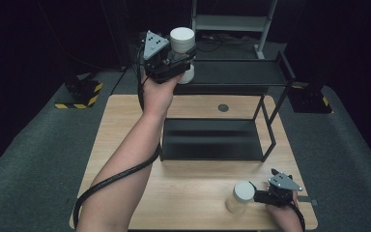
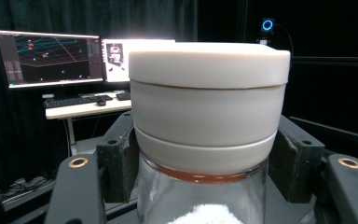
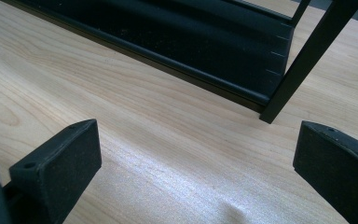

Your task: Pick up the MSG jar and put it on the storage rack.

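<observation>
My left gripper (image 1: 181,62) is raised over the rack's back left corner, shut on a glass jar (image 2: 205,116) with a wide white lid (image 1: 182,37). In the left gripper view its jaws press the jar just under the lid, and something white lies inside the glass. A second white-lidded jar (image 1: 241,195) stands upright on the wooden table (image 1: 125,125) at the front right. Just to the right of it, my right gripper (image 1: 260,196) is low over the table. Its jaws are open around bare wood in the right gripper view (image 3: 196,154).
A black two-tier metal rack stands mid-table, with a top shelf (image 1: 241,72) and a lower shelf (image 1: 212,140); its leg (image 3: 303,60) rises ahead of the right gripper. A small grey disc (image 1: 223,107) lies behind it. Monitors (image 2: 46,56) and a keyboard sit far off.
</observation>
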{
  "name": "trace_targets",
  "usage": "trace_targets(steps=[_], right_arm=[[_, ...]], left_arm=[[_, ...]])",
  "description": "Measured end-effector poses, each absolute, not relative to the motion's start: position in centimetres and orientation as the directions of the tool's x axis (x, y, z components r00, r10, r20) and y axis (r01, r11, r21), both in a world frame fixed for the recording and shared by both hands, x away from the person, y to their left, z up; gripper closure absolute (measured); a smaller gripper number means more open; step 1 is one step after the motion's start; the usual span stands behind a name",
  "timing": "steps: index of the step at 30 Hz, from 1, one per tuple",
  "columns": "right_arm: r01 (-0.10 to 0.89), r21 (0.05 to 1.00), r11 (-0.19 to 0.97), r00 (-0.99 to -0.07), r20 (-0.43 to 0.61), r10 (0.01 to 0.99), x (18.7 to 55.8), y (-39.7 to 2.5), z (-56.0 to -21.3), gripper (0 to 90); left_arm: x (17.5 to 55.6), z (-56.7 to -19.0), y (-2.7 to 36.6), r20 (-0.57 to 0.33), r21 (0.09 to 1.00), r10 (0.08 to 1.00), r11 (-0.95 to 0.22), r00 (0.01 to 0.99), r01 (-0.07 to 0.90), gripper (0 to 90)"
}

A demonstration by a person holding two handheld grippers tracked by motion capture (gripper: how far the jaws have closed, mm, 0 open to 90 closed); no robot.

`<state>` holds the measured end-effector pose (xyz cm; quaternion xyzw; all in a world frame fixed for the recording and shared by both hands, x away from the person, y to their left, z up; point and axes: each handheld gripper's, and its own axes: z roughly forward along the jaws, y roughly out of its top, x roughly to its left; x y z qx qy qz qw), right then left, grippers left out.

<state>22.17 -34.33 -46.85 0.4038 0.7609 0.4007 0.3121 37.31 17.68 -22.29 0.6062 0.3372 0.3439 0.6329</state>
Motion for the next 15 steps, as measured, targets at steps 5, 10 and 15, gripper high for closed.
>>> trace_targets(steps=[5, 10, 15], right_arm=[[0.363, 0.863, 0.352, -0.480, -0.151, 0.865, 22.16, -34.36, -46.87, 0.1], [0.361, 0.861, 0.359, -0.482, -0.157, 0.862, 22.13, -34.27, -46.86, 0.1], [0.361, 0.861, 0.359, -0.481, -0.157, 0.862, 22.11, -34.24, -46.86, 0.1]], left_arm=[[37.55, -22.18, 17.39, 0.000, 1.000, 0.851, 0.016, 0.526, -0.025, 35.4], [37.76, -22.36, 17.31, -0.005, 1.000, 0.856, 0.018, 0.517, -0.020, 35.4], [37.95, -22.51, 17.07, -0.008, 1.000, 0.858, 0.018, 0.514, -0.016, 35.4]])
